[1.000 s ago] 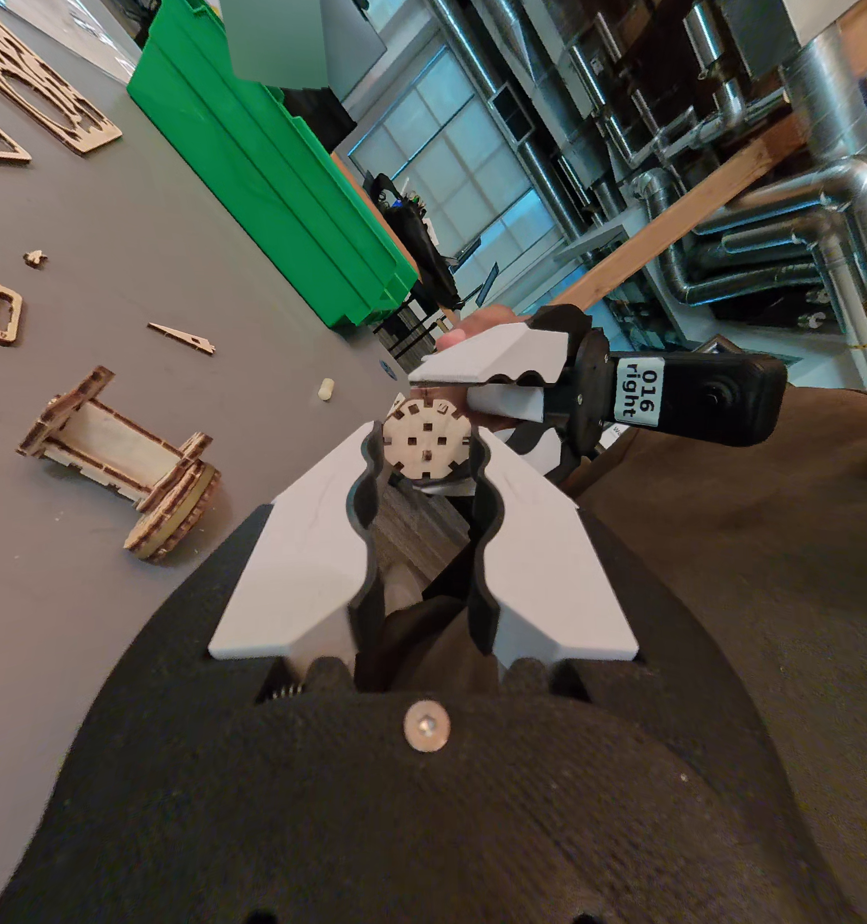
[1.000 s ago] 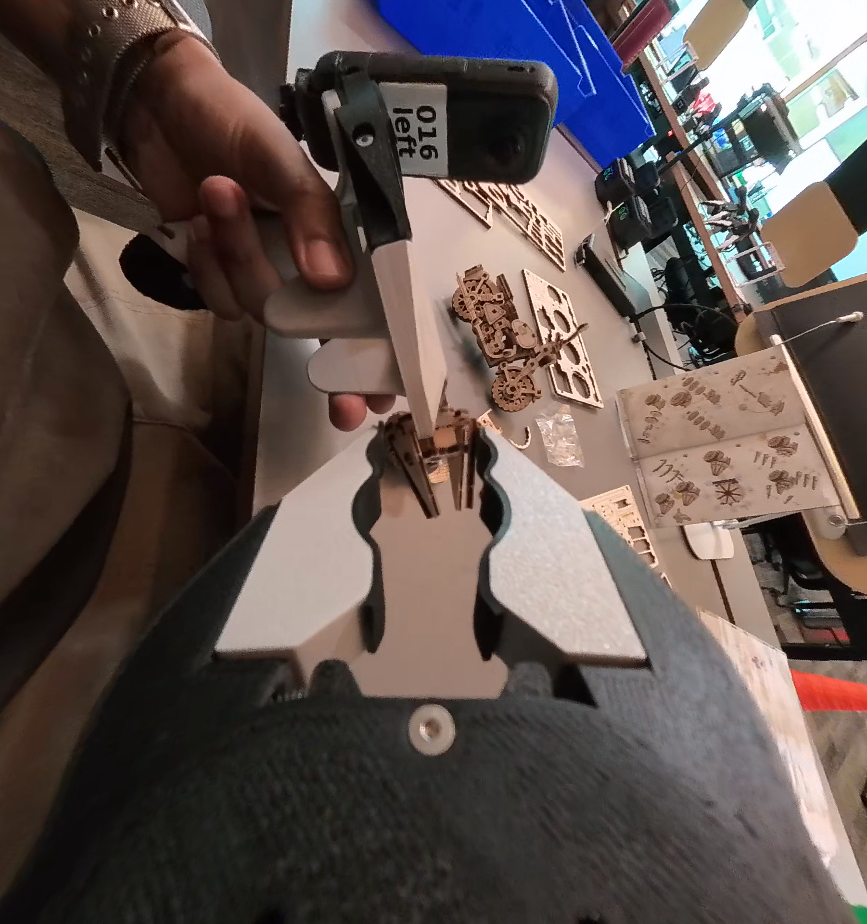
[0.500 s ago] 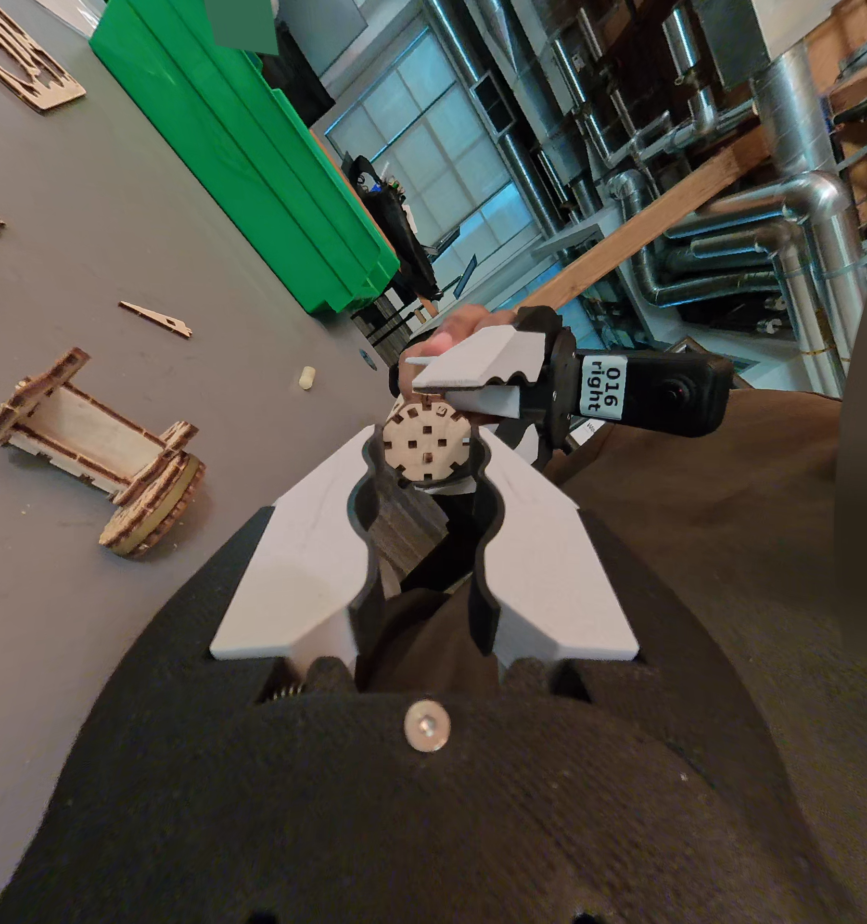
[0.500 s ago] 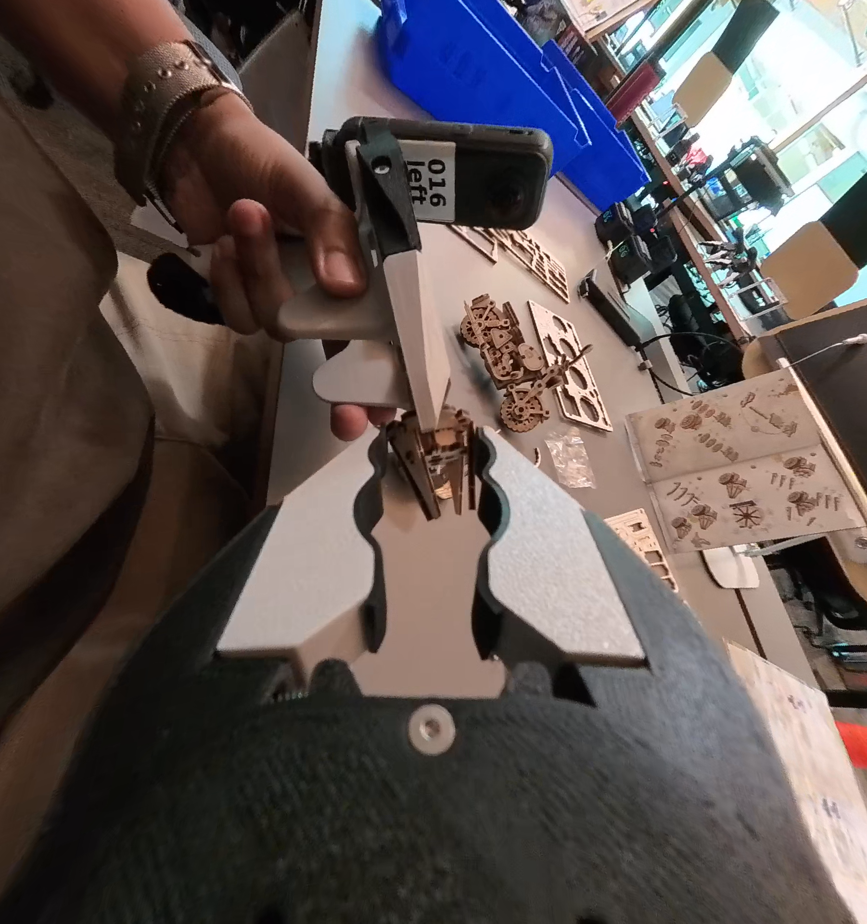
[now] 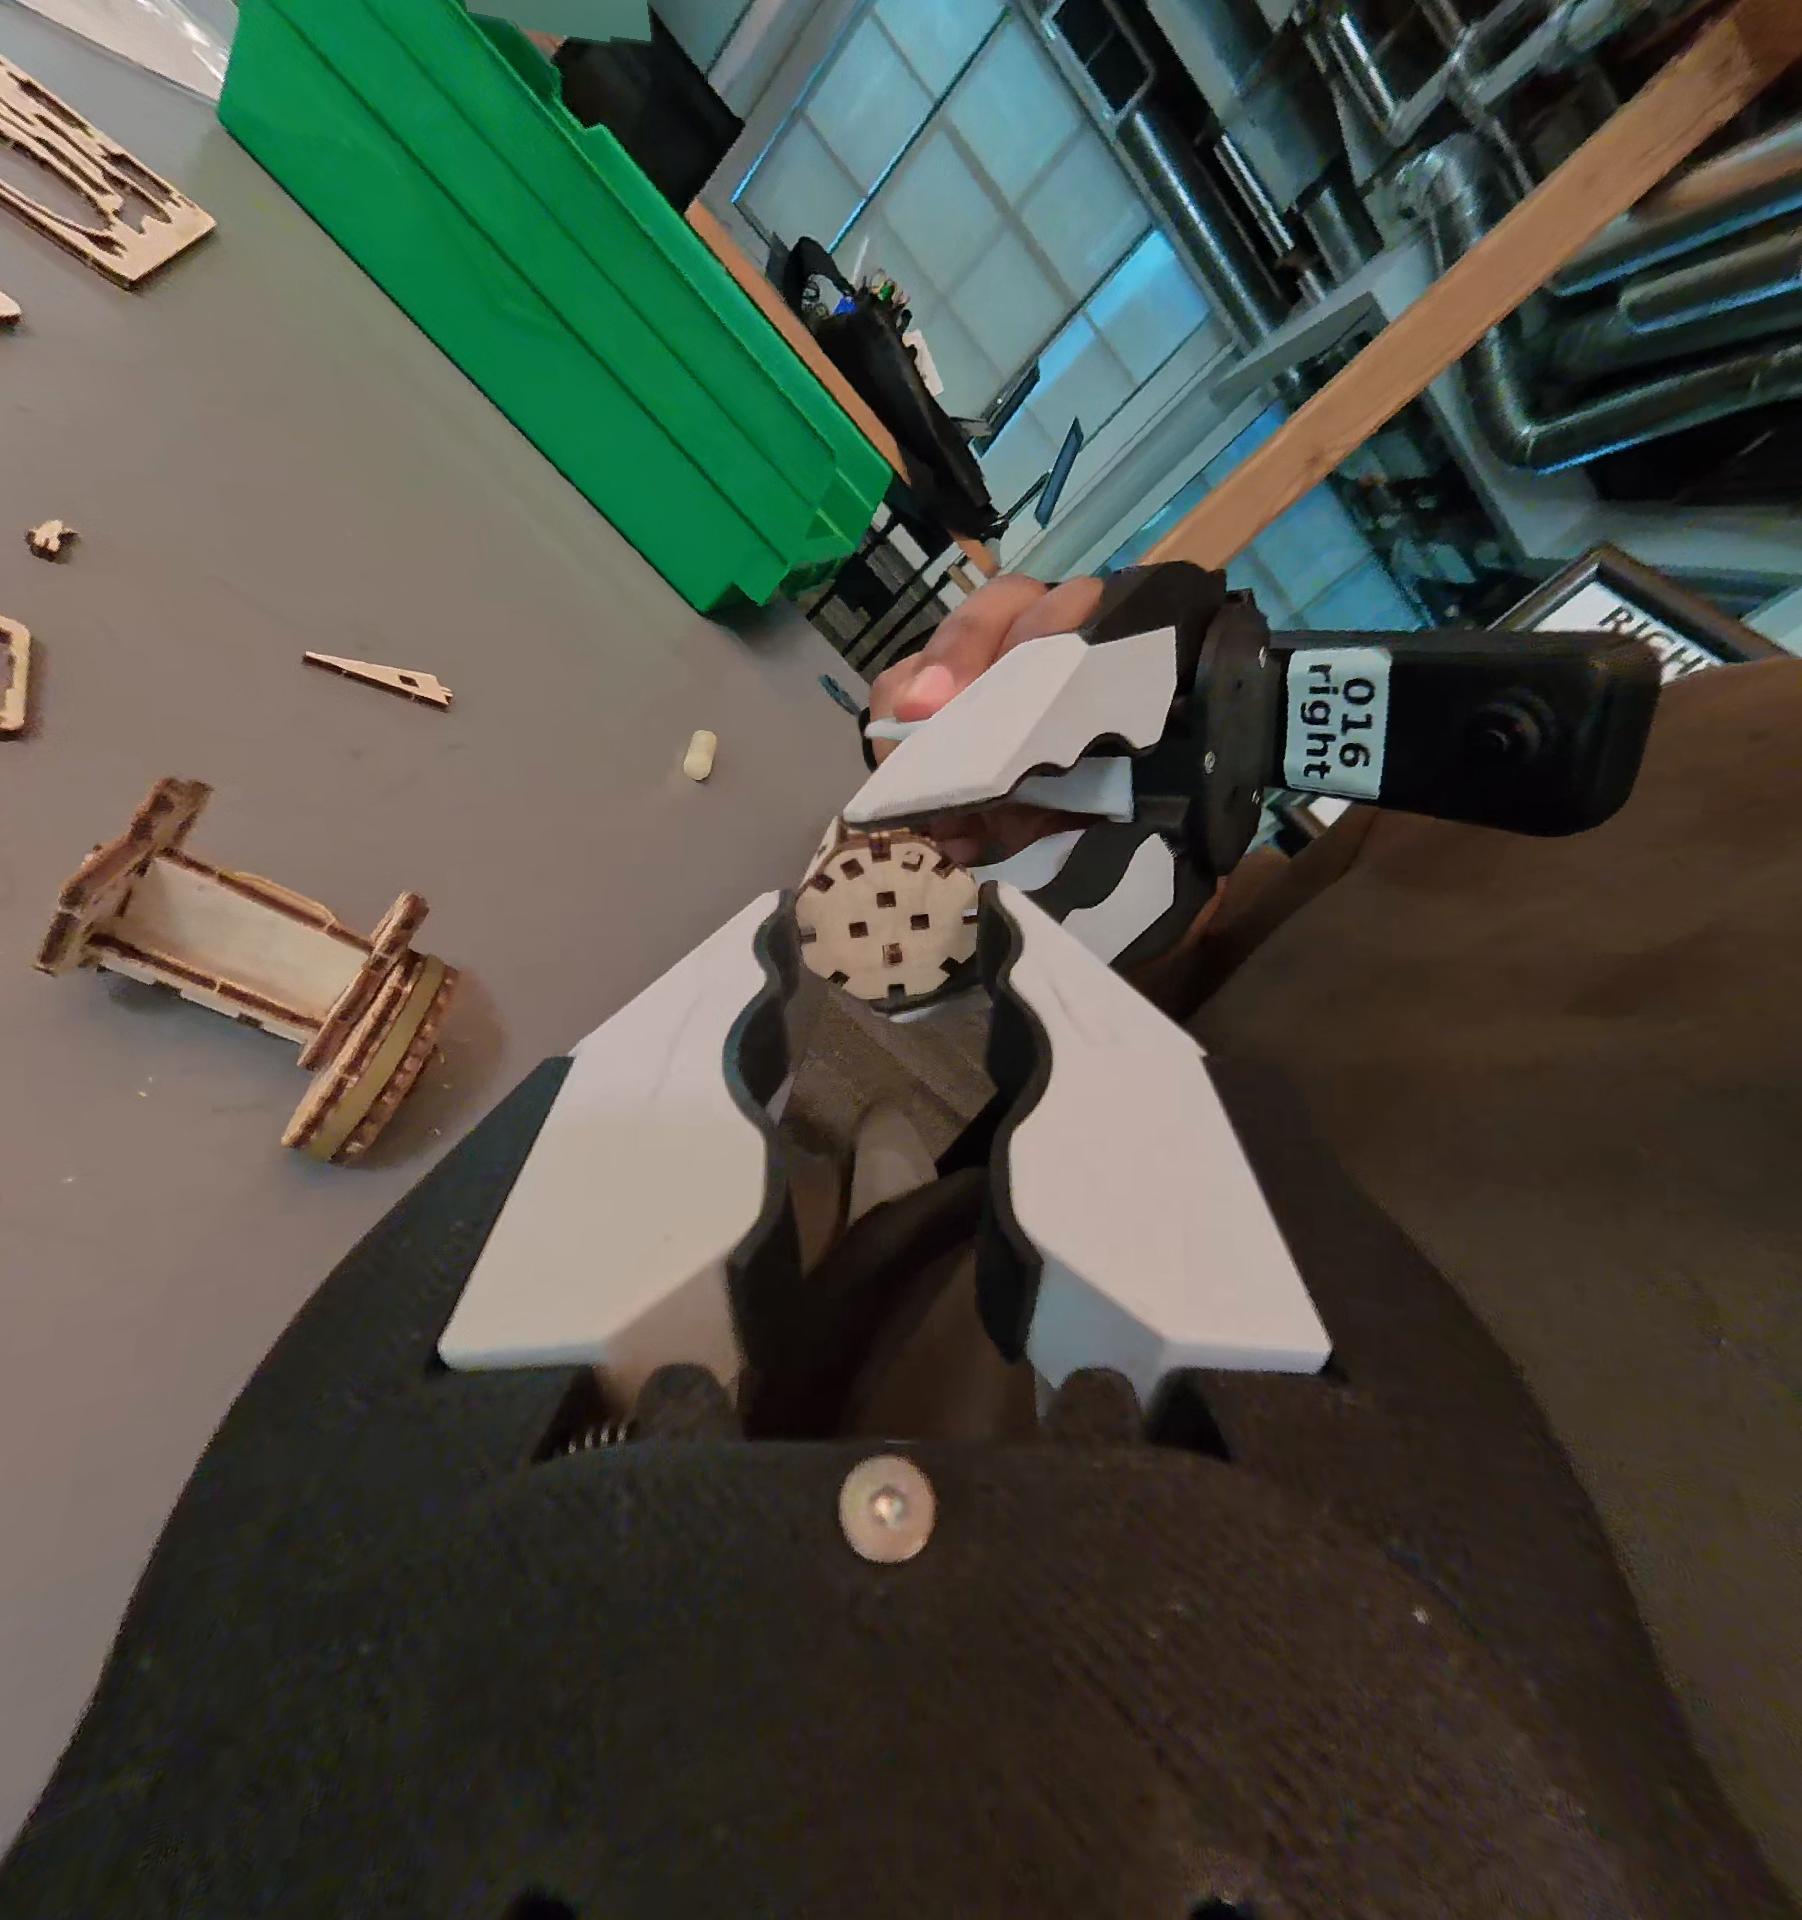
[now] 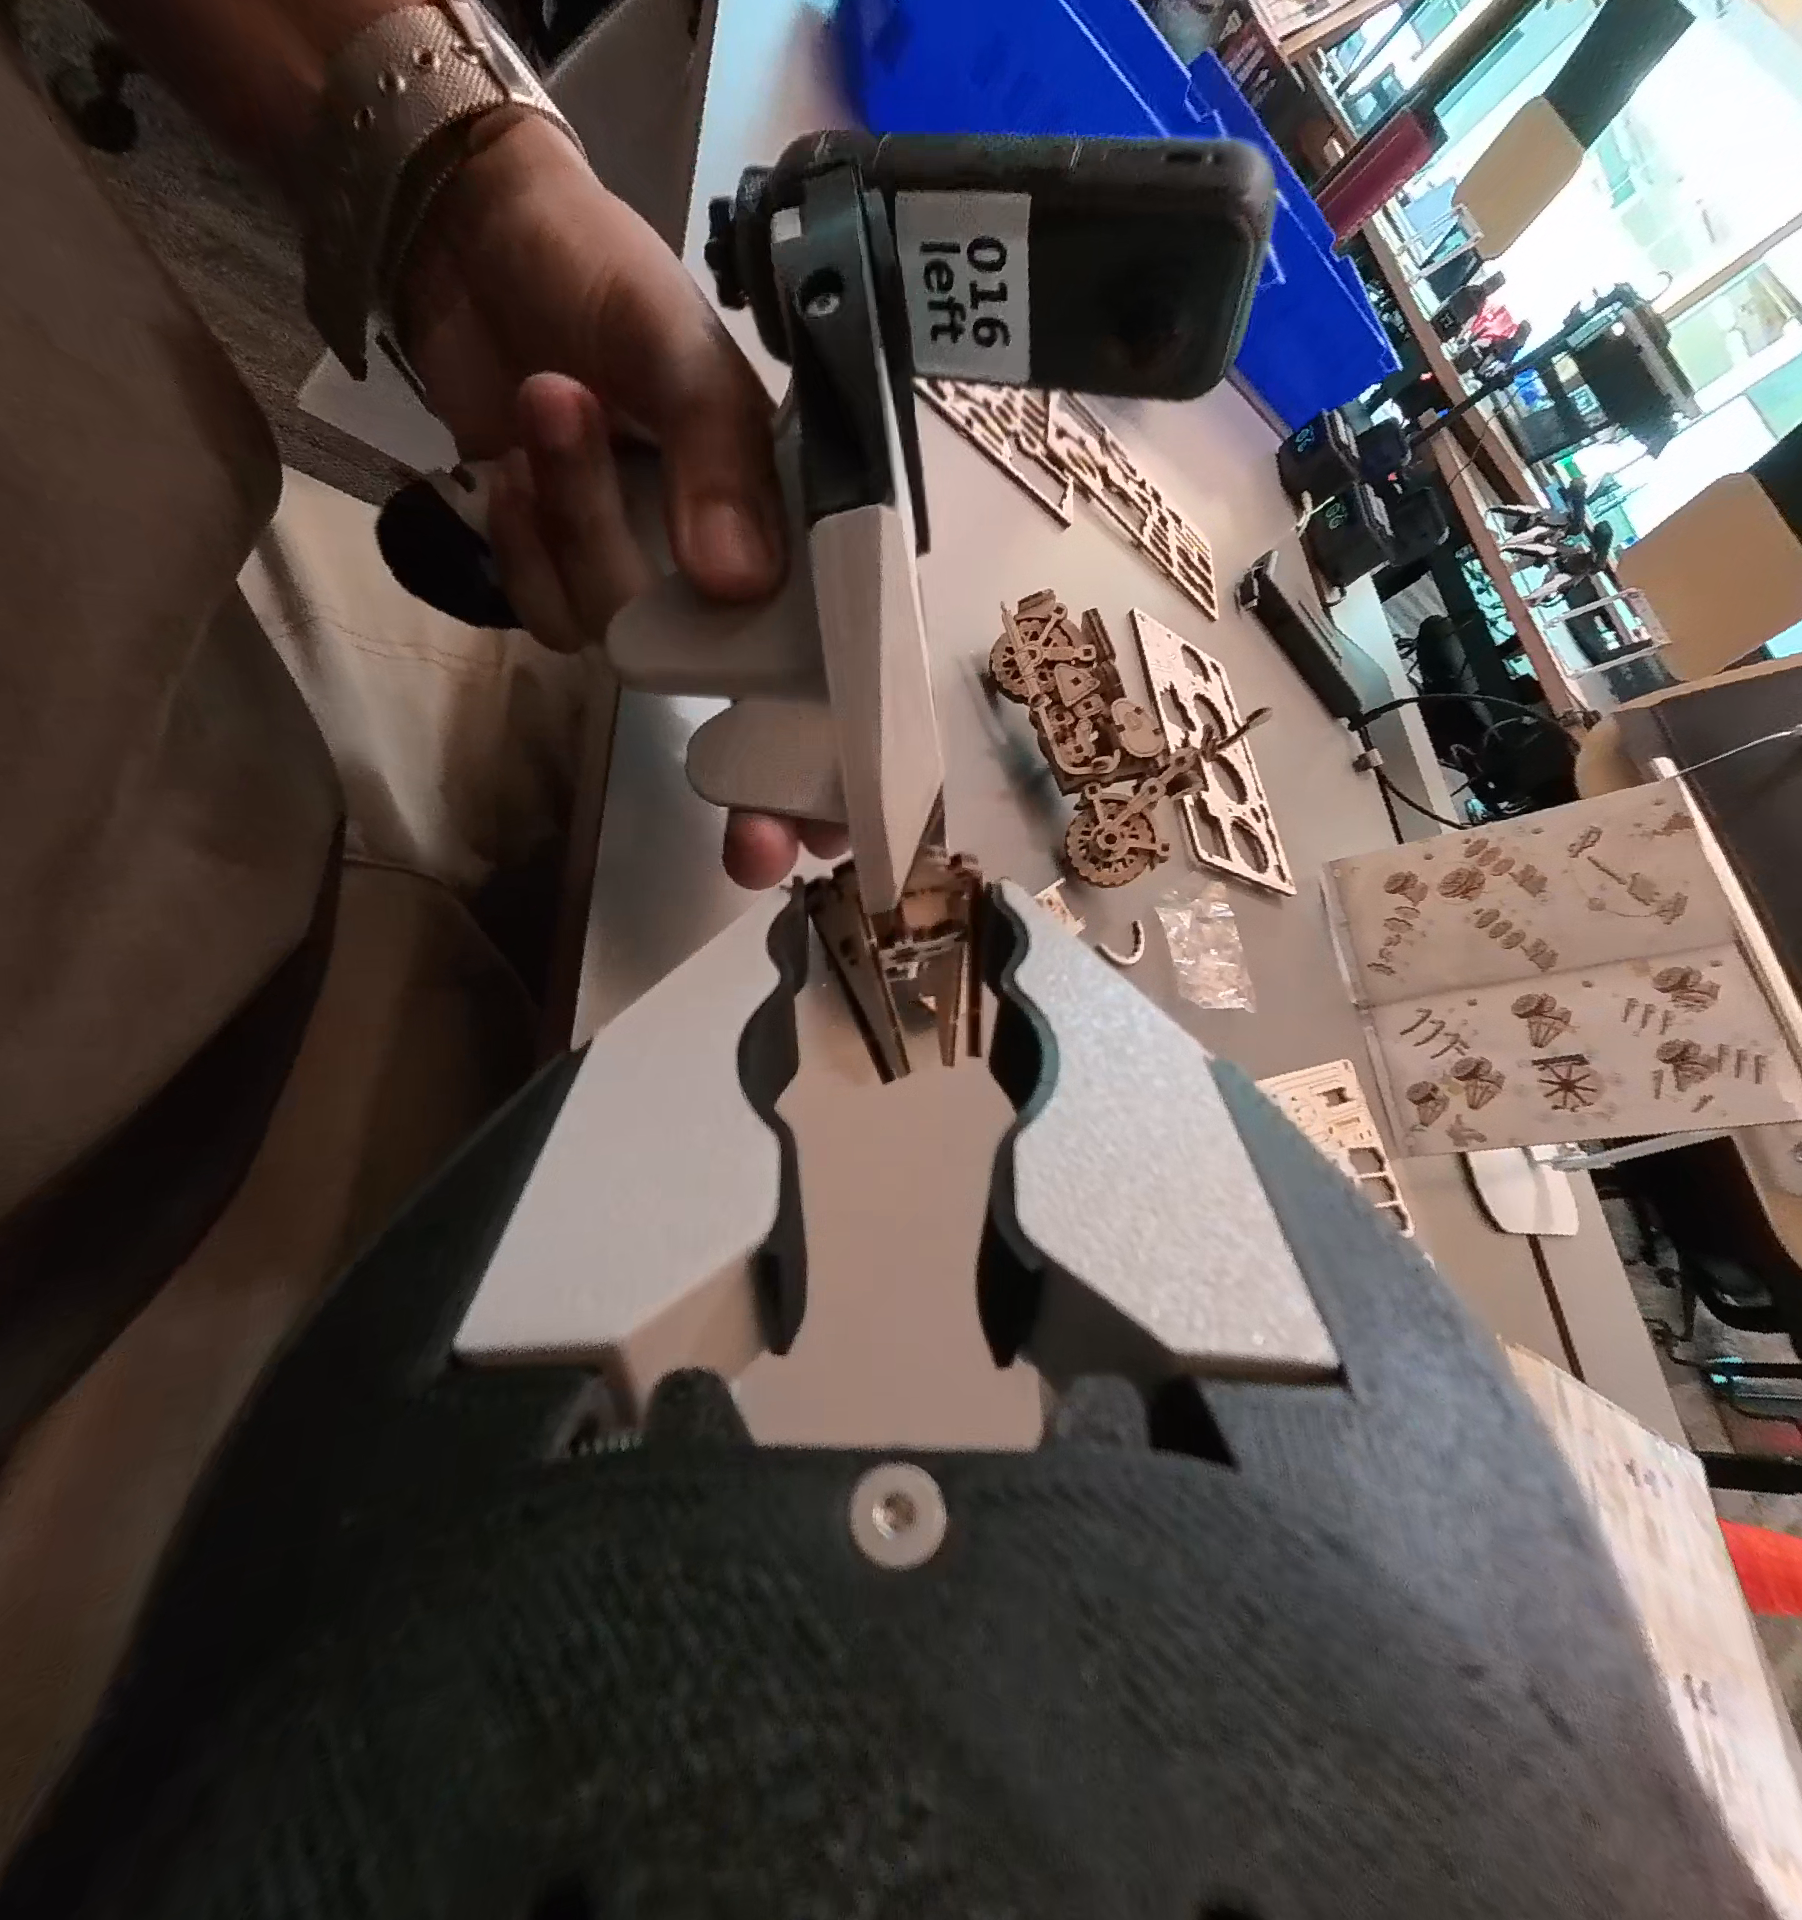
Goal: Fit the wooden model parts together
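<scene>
My left gripper (image 5: 884, 925) is shut on a small round wooden disc (image 5: 884, 921) with square holes, held in the air past the table edge. My right gripper (image 6: 892, 925) is shut on the same small wooden assembly (image 6: 902, 971), seen edge-on as several thin plates between its fingertips. The two grippers meet at right angles on it. The right gripper (image 5: 990, 790) shows above the disc in the left wrist view. The left gripper's finger (image 6: 881, 717) comes down onto the assembly in the right wrist view.
A wooden spool-like sub-assembly (image 5: 253, 961) lies on the grey table (image 5: 253, 468) with small loose parts and cut-out sheets (image 5: 55, 187). A green bin (image 5: 564, 312) stands behind. The right wrist view shows a wooden motorcycle model (image 6: 1079, 743), an instruction sheet (image 6: 1562, 966), blue bins (image 6: 1084, 94). My left and right fingertips are right by each other.
Both grippers keep their hold on the wooden assembly. The pair has shifted a little relative to the table, and the left gripper looks closer in the right wrist view.
</scene>
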A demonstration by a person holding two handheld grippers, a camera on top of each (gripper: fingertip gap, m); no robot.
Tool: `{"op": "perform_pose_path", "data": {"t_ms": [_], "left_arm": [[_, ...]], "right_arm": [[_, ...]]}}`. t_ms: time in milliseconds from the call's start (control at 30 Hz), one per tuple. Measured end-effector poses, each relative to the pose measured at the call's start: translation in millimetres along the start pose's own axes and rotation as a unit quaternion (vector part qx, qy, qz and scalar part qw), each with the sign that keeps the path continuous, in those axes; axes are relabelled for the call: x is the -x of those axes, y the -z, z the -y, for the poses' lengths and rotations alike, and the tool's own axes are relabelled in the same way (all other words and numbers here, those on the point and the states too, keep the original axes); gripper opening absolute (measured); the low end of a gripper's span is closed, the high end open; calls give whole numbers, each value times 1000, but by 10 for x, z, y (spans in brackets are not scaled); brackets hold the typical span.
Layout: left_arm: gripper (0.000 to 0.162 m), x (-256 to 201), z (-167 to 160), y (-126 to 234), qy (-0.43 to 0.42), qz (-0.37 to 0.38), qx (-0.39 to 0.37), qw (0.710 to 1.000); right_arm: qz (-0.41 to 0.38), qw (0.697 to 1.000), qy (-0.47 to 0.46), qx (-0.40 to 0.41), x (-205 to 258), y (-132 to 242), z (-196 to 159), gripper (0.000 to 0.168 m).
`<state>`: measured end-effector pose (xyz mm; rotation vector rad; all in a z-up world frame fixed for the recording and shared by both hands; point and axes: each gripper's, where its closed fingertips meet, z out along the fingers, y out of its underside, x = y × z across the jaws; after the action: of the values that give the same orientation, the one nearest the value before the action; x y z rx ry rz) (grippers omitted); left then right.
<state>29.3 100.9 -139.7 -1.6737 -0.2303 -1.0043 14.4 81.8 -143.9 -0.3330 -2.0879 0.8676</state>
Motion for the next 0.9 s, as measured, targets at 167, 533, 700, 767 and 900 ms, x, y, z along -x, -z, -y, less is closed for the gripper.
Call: {"op": "perform_pose_path", "data": {"t_ms": [167,533,700,767,900], "left_arm": [[30,-4,-4,-7,-8,2,1,1000],[31,-127,114,26,-114,20,-31,993],[31,-152,118,12,-171,44,-36,984],[31,-152,125,11,-200,60,-37,977],[30,-132,111,-6,-212,70,-35,974]], "right_arm": [[4,1000,-5,4,2,8,-3,32],[-58,998,21,-26,-147,91,128,42],[-75,995,62,-25,-114,109,143,34],[-85,993,80,-22,-120,112,144,34],[-79,992,99,-4,-104,109,111,32]]}}
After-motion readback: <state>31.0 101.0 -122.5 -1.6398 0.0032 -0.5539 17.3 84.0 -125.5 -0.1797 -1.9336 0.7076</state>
